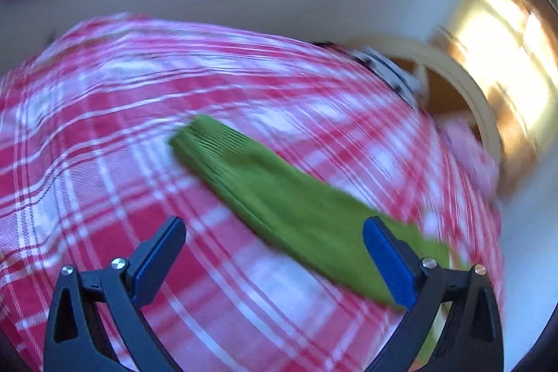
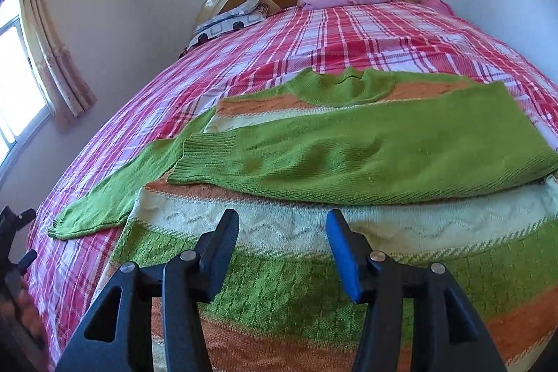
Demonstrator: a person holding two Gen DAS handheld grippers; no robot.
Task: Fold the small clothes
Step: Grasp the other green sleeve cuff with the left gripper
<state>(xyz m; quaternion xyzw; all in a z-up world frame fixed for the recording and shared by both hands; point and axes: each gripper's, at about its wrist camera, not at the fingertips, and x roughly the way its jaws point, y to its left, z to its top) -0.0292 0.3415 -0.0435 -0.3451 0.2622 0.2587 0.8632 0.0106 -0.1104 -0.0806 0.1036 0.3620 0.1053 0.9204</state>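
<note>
The green, cream and orange striped sweater [image 2: 348,232] lies flat on the bed's plaid cover [image 2: 348,33], near the foot edge. 1 sleeve [image 2: 366,156] is folded across its chest; the other sleeve [image 1: 279,197] trails toward the bed's left edge. The right gripper [image 2: 283,232] hovers over the hem, jaws parted, nothing between them. The left gripper [image 1: 275,246] gapes wide above that loose sleeve, gripping nothing.
</note>
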